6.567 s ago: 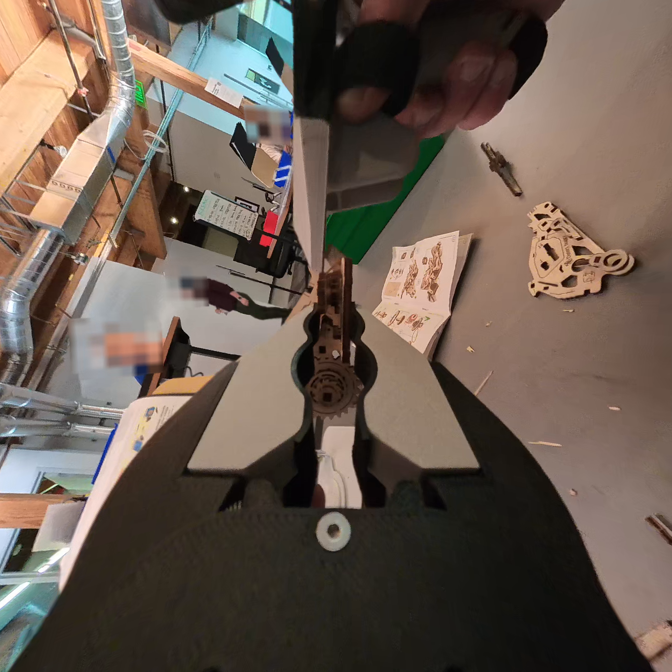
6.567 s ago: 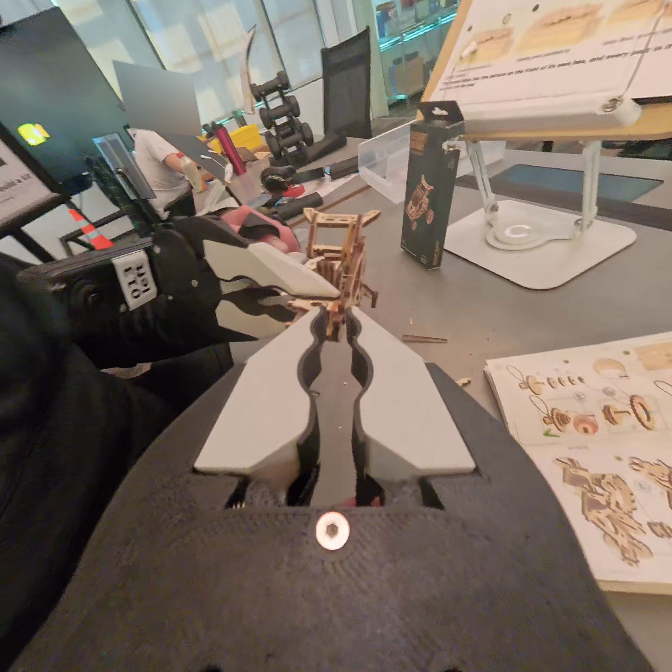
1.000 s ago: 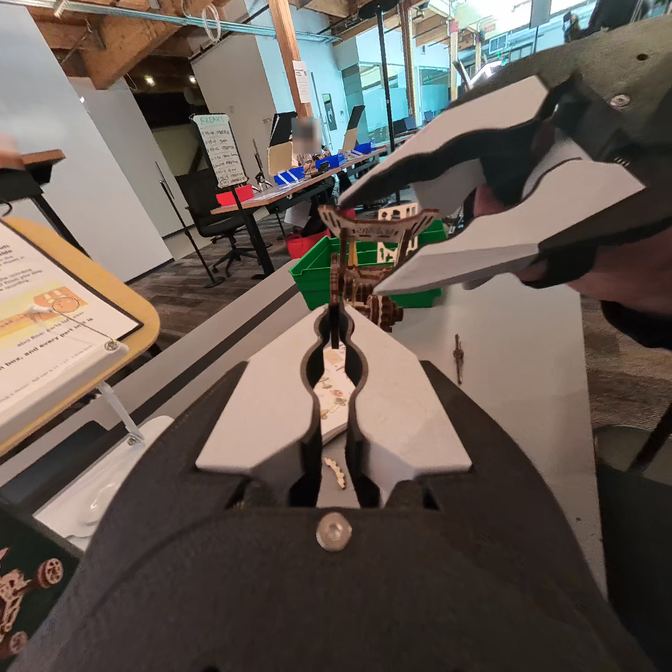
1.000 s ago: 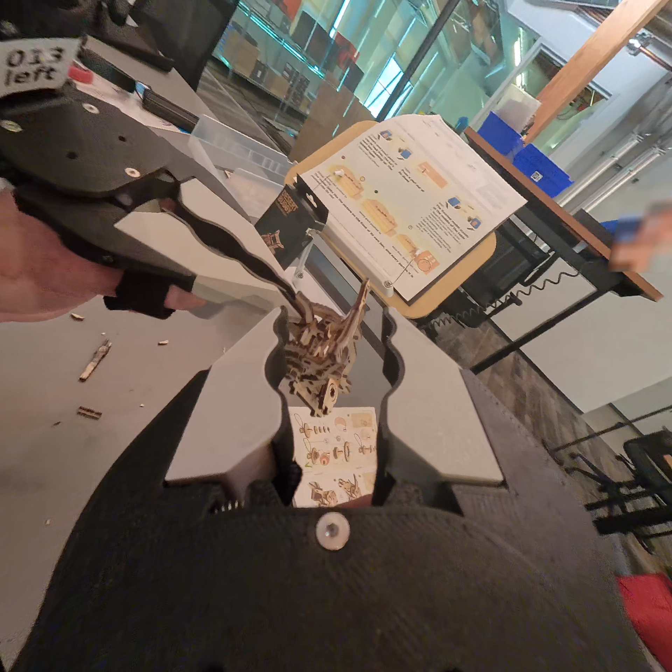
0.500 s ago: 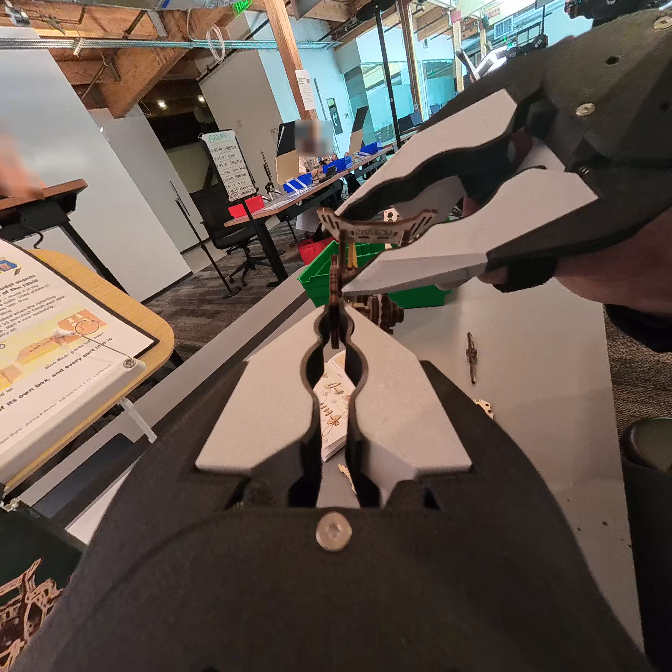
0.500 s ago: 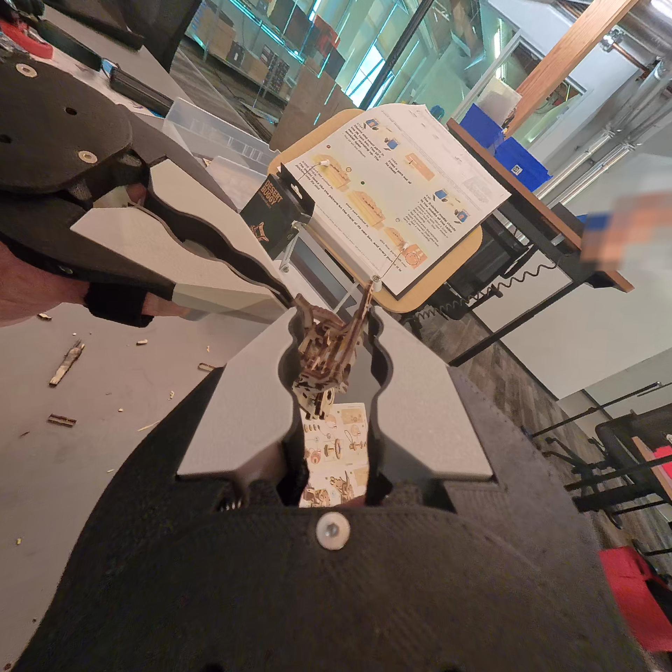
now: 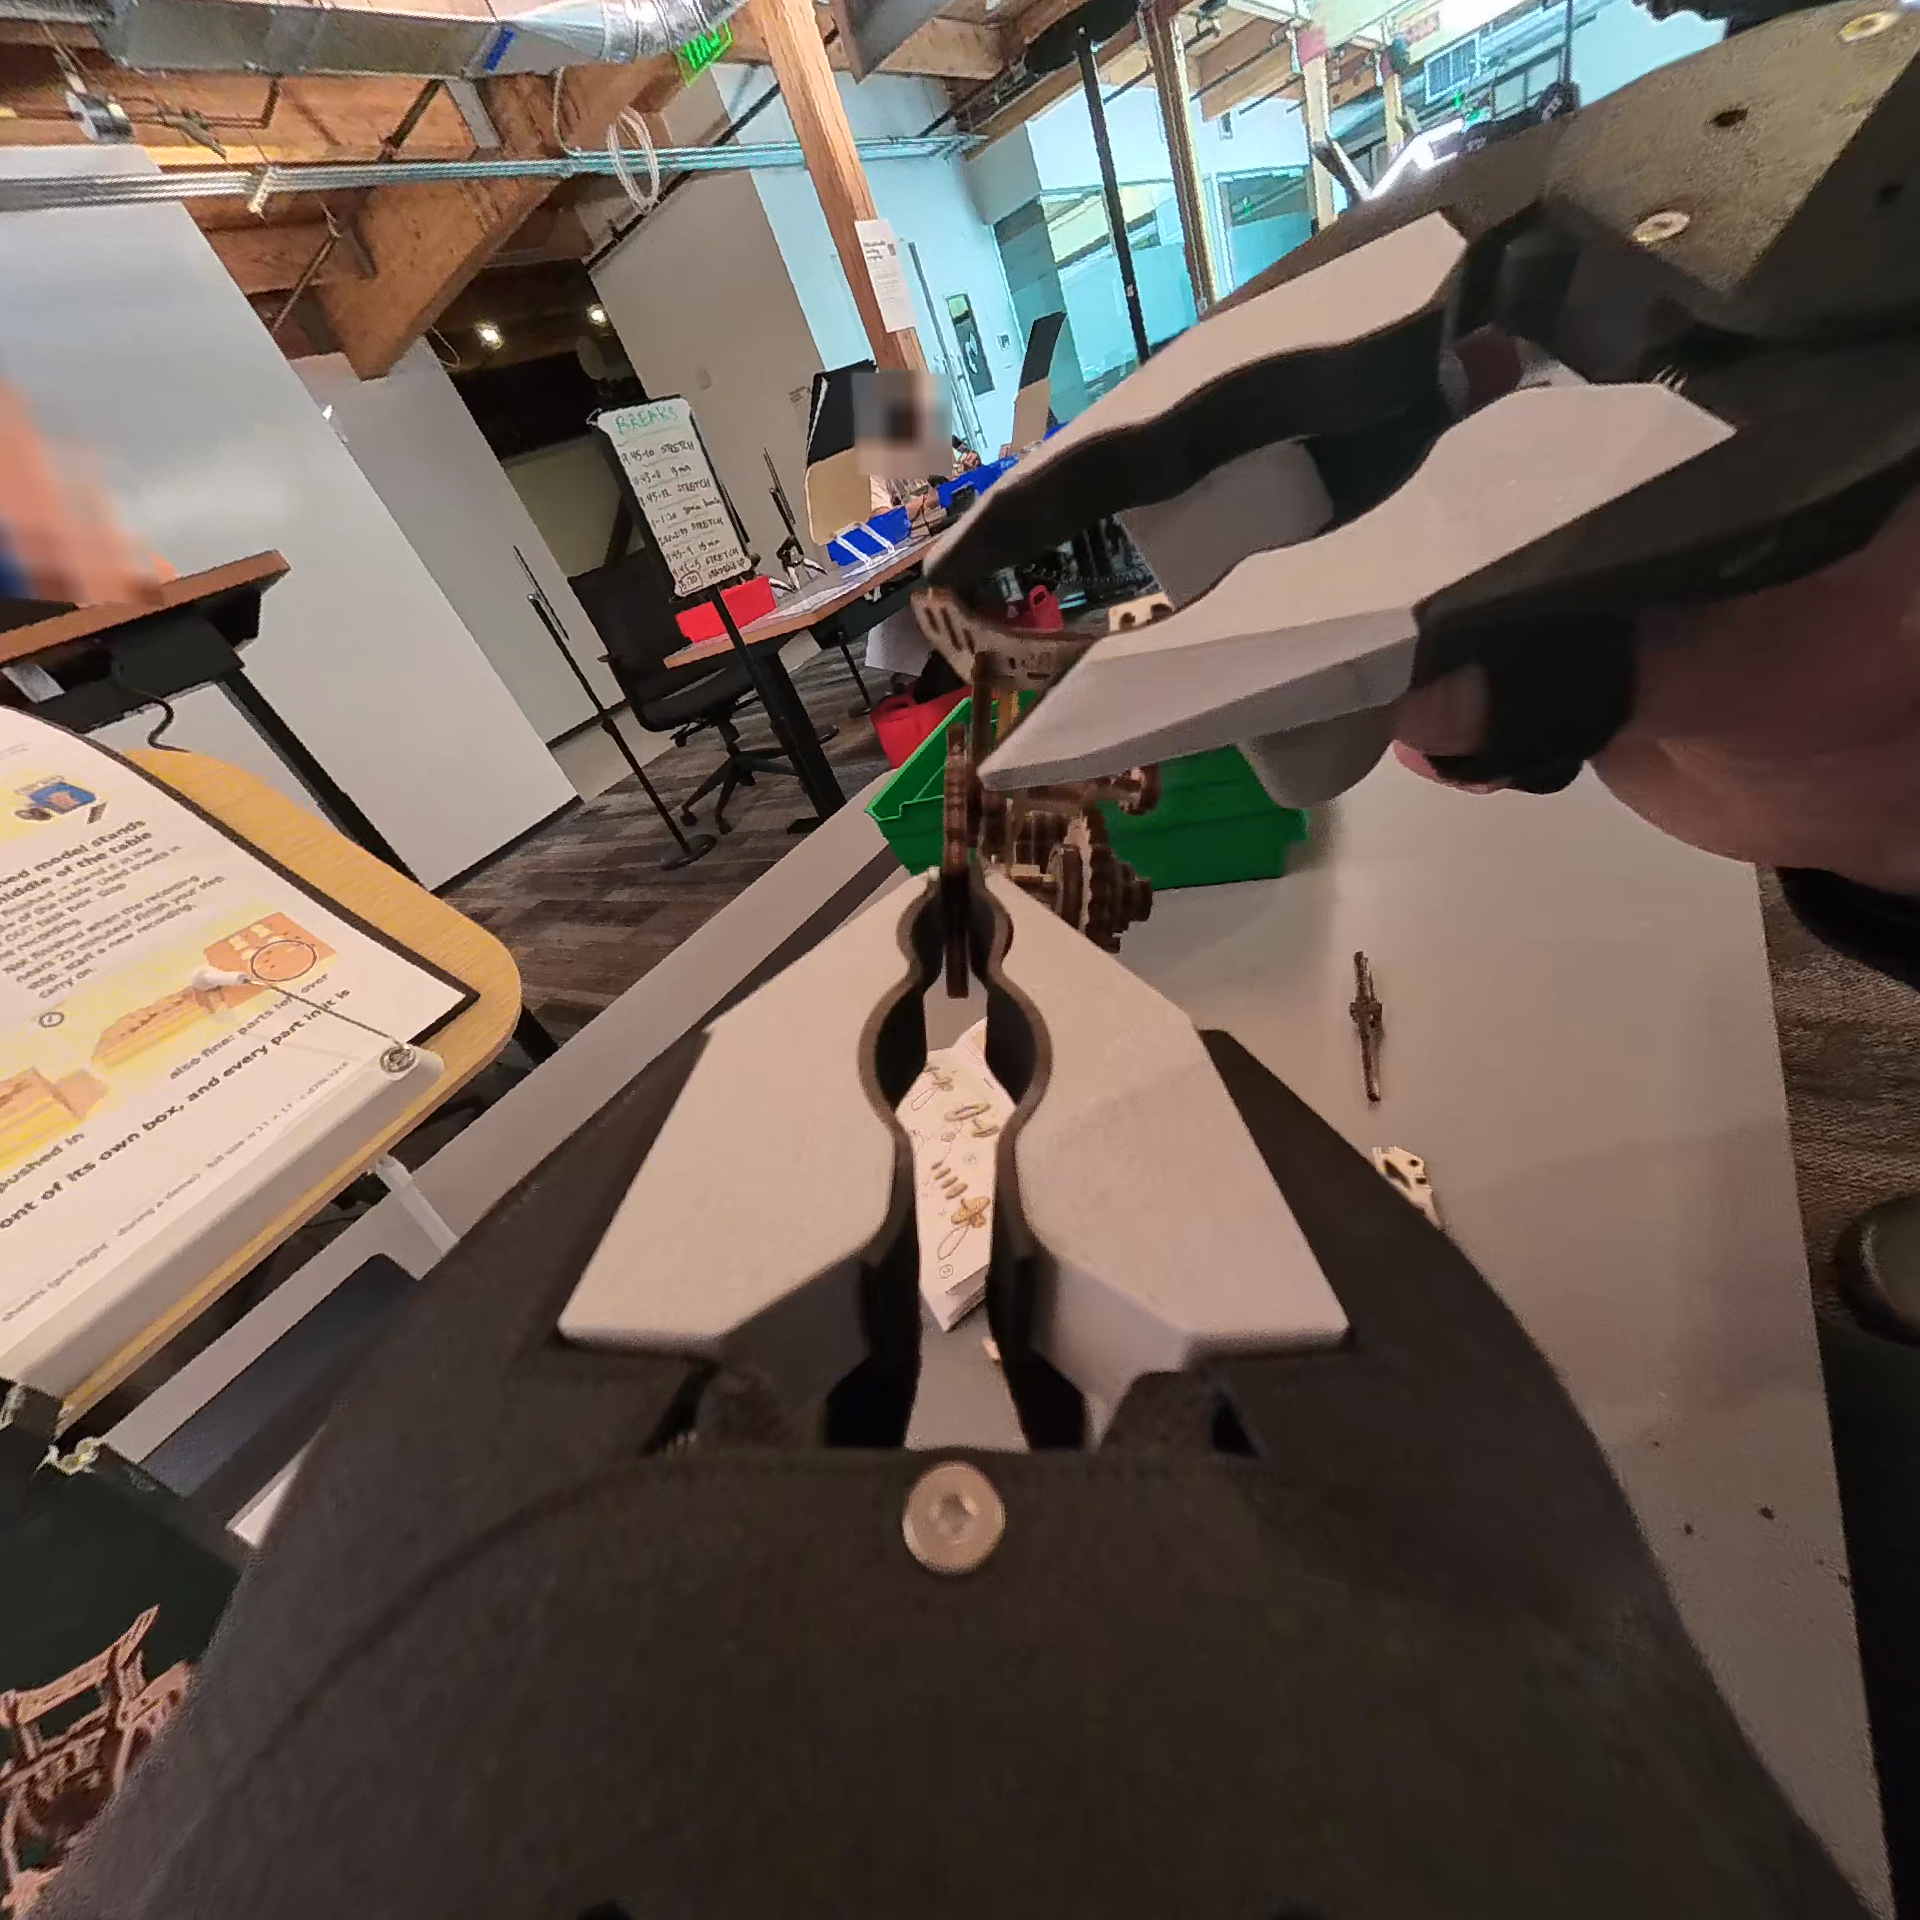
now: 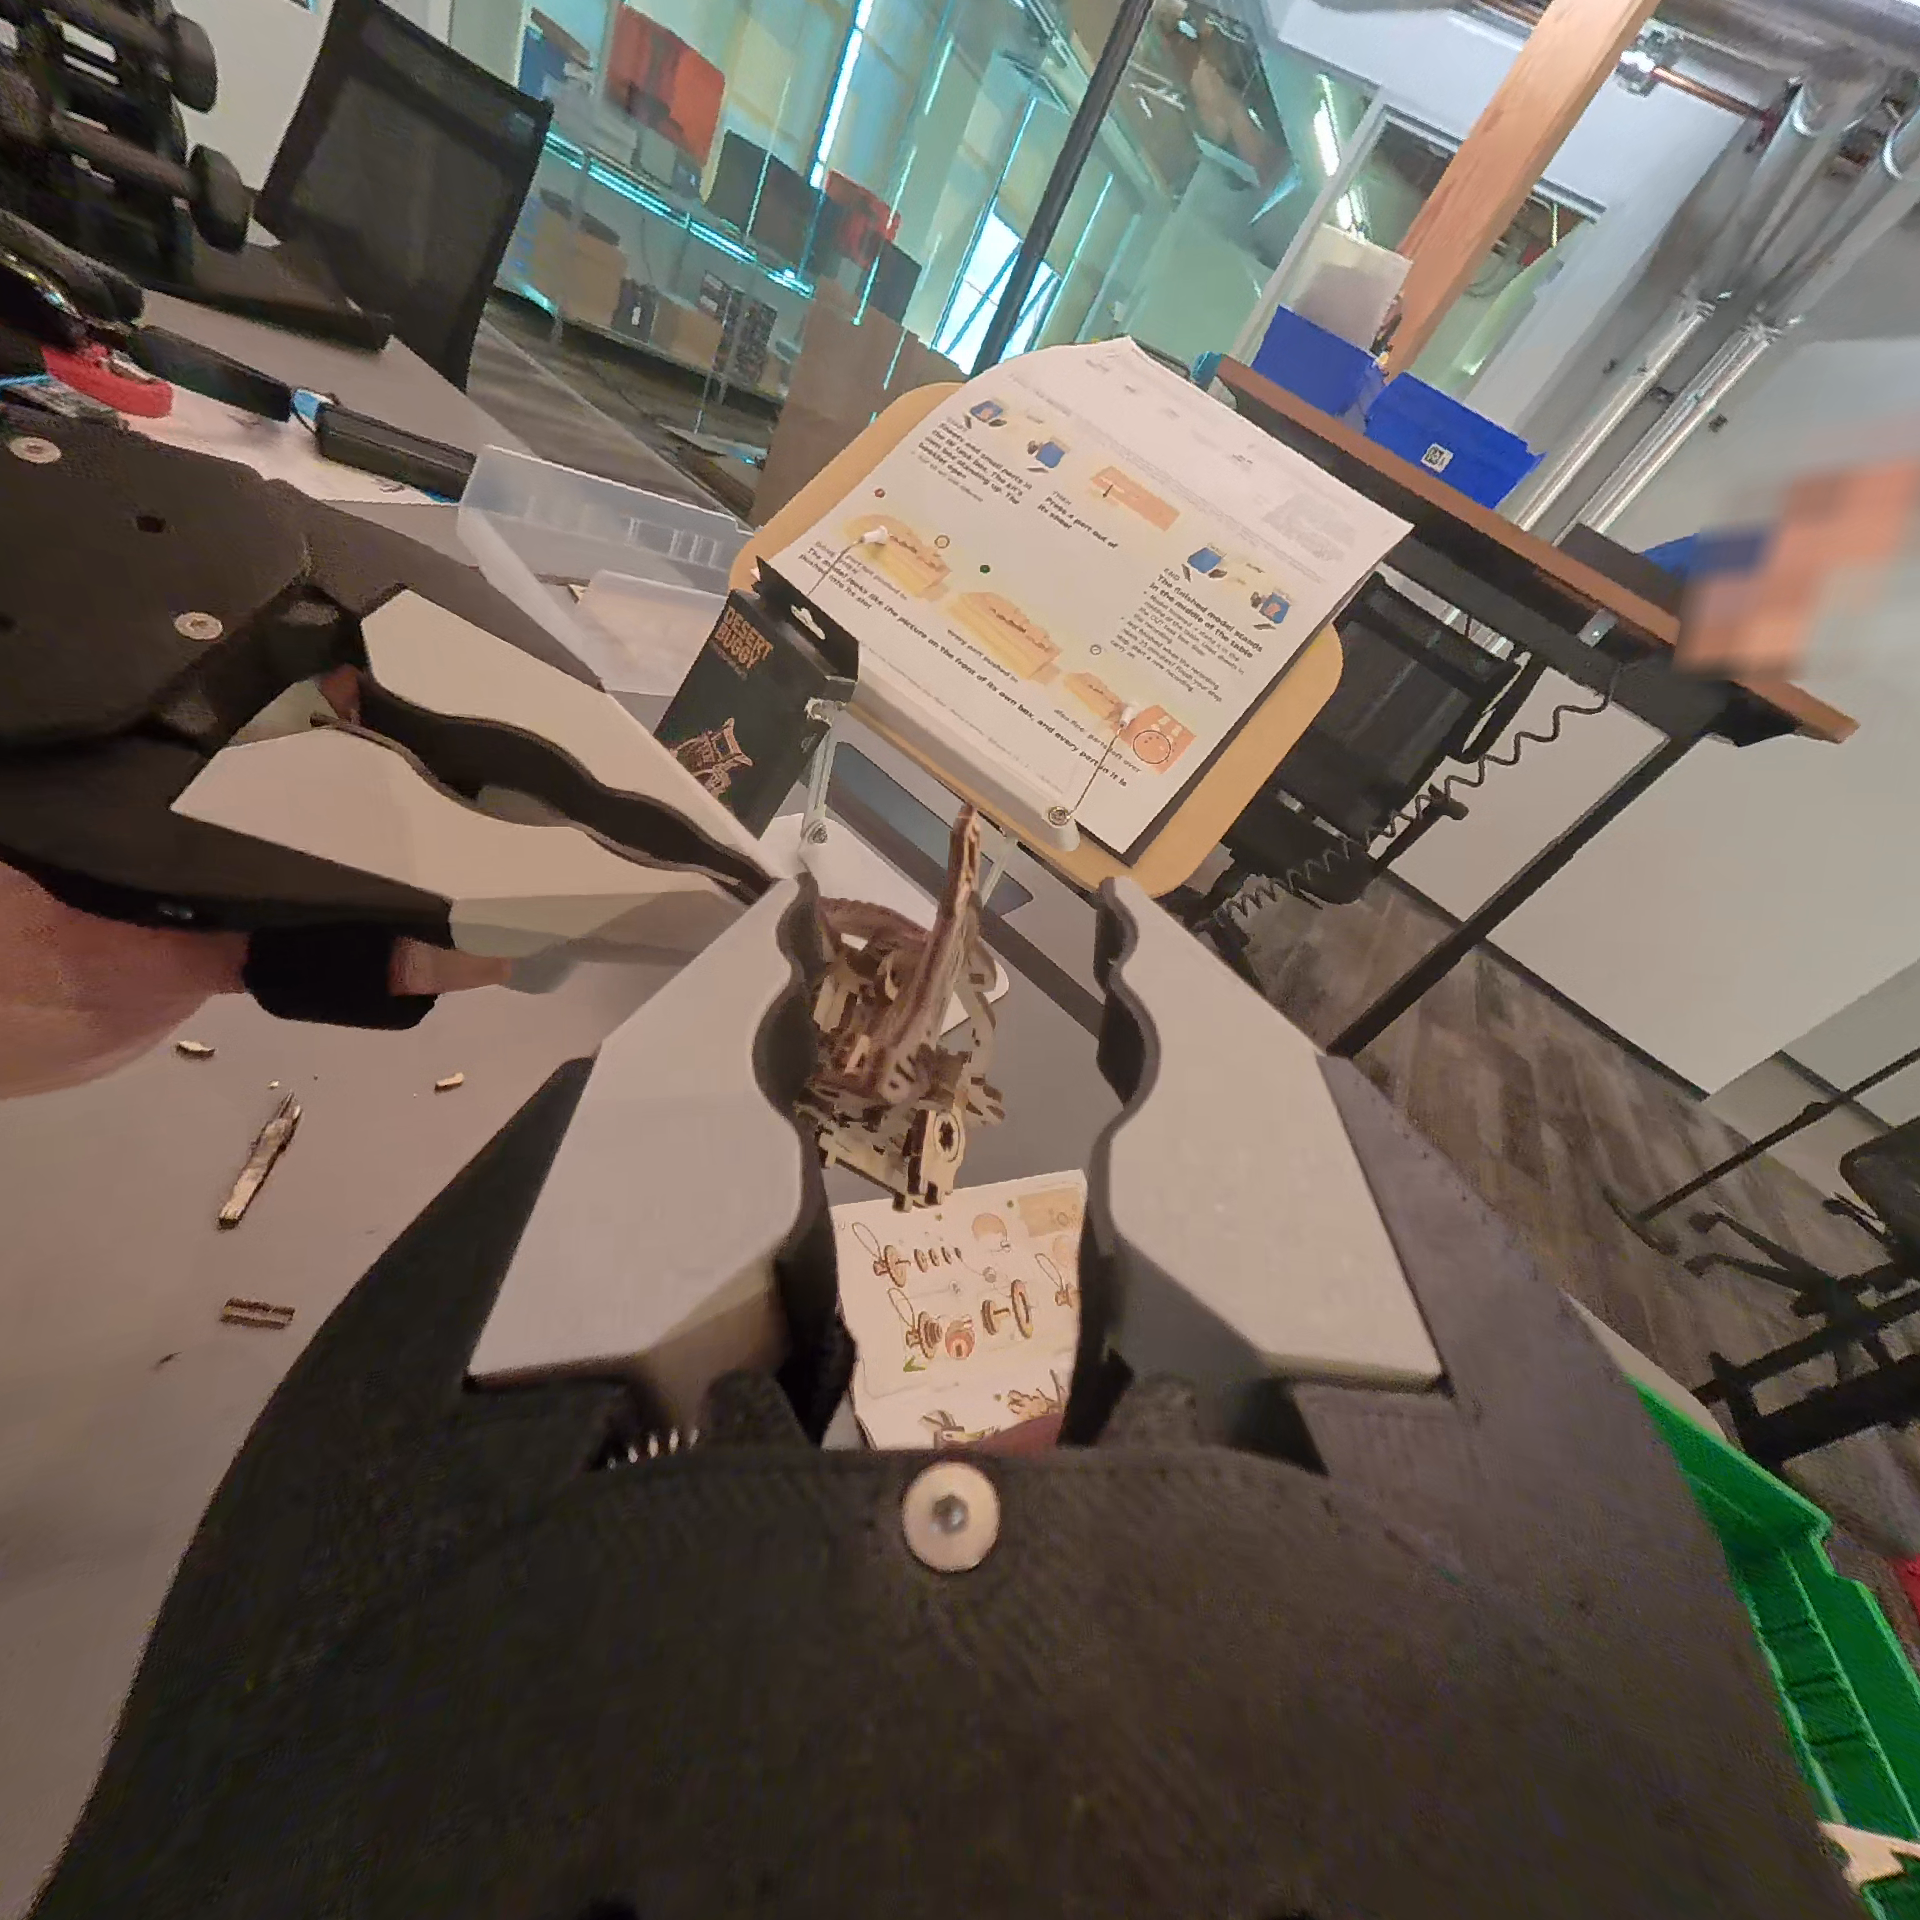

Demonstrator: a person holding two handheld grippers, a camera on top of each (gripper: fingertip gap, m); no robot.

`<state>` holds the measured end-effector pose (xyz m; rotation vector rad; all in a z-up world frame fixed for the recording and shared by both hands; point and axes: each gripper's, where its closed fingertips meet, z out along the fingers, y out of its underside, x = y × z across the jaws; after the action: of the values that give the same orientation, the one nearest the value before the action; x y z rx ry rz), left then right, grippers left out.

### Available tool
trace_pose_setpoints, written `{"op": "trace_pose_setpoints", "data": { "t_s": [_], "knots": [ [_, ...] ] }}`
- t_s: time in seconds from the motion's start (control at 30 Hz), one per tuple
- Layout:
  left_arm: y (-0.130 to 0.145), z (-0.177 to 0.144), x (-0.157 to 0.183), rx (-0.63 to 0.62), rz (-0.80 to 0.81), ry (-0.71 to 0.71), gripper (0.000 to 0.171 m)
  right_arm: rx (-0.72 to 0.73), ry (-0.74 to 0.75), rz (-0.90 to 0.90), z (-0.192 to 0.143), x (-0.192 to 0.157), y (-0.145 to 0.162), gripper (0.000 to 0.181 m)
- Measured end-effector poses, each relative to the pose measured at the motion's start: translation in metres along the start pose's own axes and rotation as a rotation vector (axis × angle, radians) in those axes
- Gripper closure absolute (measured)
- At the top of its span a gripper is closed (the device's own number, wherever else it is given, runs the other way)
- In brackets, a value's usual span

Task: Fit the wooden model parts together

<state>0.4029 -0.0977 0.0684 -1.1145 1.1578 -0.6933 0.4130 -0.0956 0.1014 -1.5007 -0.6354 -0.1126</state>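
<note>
While left gripper pinches wooden model, right gripper straddles it.

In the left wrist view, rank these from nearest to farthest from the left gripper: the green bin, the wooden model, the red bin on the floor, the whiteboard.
1. wooden model: pinched at the left gripper tips.
2. green bin: just behind the model, on the table's far end.
3. red bin: on the floor beyond the table.
4. whiteboard: far back, left of centre.

The wooden model hangs above the instruction booklet on the table, before the document stand.
</note>
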Motion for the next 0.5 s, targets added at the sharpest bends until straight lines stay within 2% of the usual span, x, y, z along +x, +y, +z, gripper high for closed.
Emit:
{"op": "trace_pose_setpoints", "data": {
  "t_s": [0.2,0.4,0.5],
  "knots": [
    [0.0001,-0.0008,-0.0005,0.001,-0.001,-0.007,0.171,-0.004,-0.014,-0.021,0.0002,-0.0061,-0.0002,0.139],
    [0.0036,0.0006,-0.0005,-0.015,0.002,-0.010,0.171,-0.019,-0.042,0.010,0.0019,-0.0075,0.0042,0.140],
    [0.0040,0.0013,0.0003,-0.011,-0.011,-0.001,0.170,-0.018,-0.032,0.020,0.0017,-0.0038,0.0047,0.135]
  ]
}}
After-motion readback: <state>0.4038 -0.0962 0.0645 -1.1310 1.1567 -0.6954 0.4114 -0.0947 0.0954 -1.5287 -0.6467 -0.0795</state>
